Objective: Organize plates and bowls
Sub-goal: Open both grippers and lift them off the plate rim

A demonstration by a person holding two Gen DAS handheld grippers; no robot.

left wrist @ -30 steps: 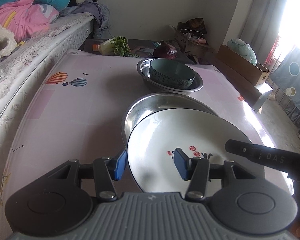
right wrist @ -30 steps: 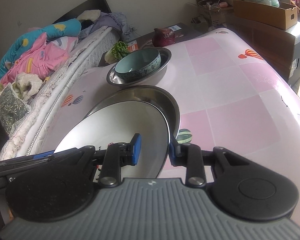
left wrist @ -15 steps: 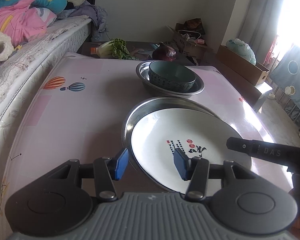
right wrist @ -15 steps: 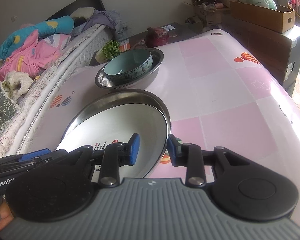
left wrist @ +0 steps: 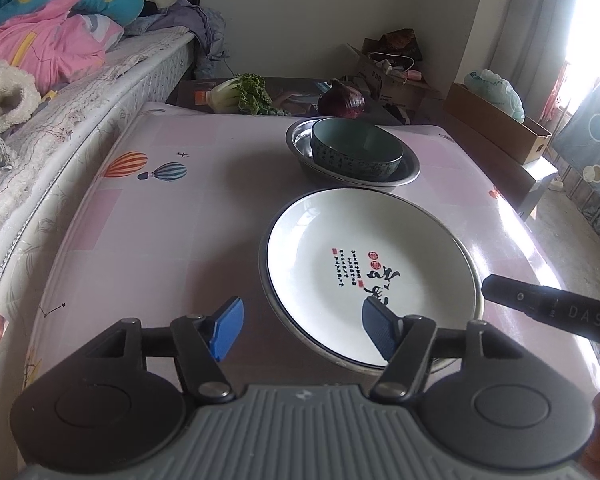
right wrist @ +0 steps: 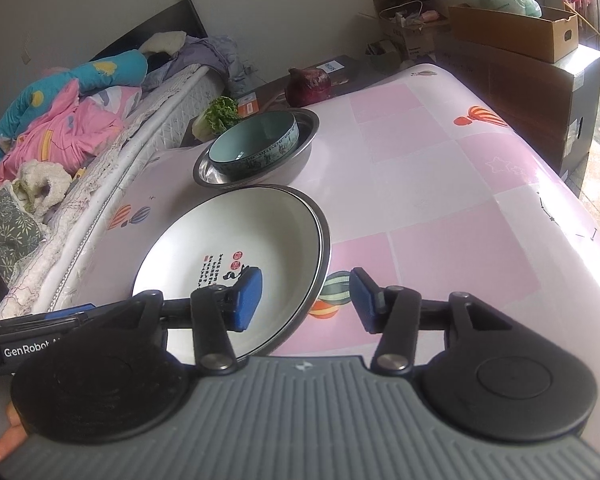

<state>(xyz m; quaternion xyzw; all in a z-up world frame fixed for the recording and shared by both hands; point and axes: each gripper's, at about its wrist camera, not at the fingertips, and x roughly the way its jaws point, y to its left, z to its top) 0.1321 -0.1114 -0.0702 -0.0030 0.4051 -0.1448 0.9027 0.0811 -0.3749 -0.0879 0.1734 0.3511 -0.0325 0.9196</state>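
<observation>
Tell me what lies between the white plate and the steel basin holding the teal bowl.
Nothing: in the left wrist view only a thin strip of bare tablecloth separates the white plate from the steel basin holding the teal bowl.

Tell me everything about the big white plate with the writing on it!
The white plate is round and shallow, looks like glazed ceramic, with a thin dark line round its rim and black writing with small red stamps in the middle. It lies flat and empty, nested in a metal basin on the pink table. Both hand-held grippers, left and right, straddle its near edge; their jaws are opening and the blue pads stand clear of it.
</observation>
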